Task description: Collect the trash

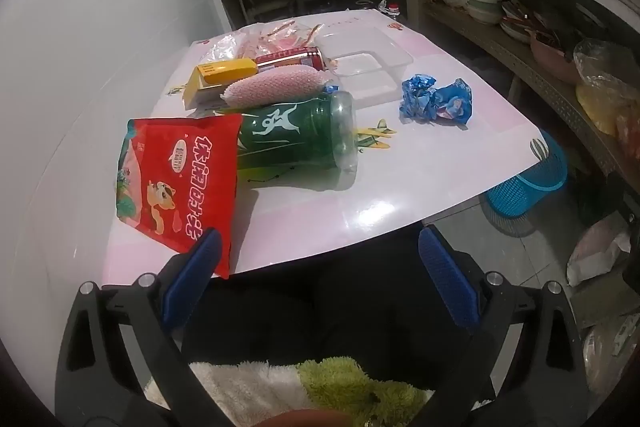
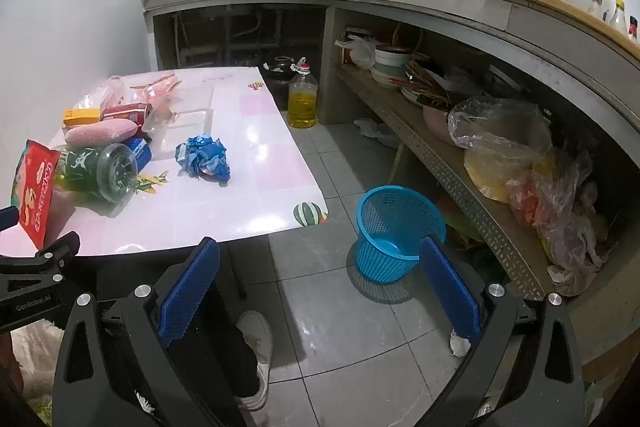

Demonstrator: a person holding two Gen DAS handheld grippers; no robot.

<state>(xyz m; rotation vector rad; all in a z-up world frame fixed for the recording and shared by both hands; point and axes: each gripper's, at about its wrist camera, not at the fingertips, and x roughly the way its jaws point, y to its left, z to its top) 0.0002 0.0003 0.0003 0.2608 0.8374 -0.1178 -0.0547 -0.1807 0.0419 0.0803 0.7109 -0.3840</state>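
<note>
Trash lies on the pink table (image 1: 360, 195): a red snack bag (image 1: 176, 183), a green plastic bottle on its side (image 1: 296, 135), a pink sponge-like net (image 1: 276, 87), a yellow box (image 1: 224, 73), a red can (image 1: 292, 59), a clear plastic tray (image 1: 360, 63) and a crumpled blue wrapper (image 1: 436, 99). The wrapper (image 2: 204, 157), bottle (image 2: 100, 171) and snack bag (image 2: 36, 199) also show in the right wrist view. A blue mesh basket (image 2: 394, 231) stands on the floor right of the table. My left gripper (image 1: 320, 255) is open and empty at the table's near edge. My right gripper (image 2: 320, 267) is open and empty above the floor.
A concrete counter with a shelf of bowls (image 2: 392, 67) and plastic bags (image 2: 500, 143) runs along the right. An oil bottle (image 2: 303, 99) stands on the floor beyond the table. The person's shoe (image 2: 256, 347) is on the tiled floor below my right gripper.
</note>
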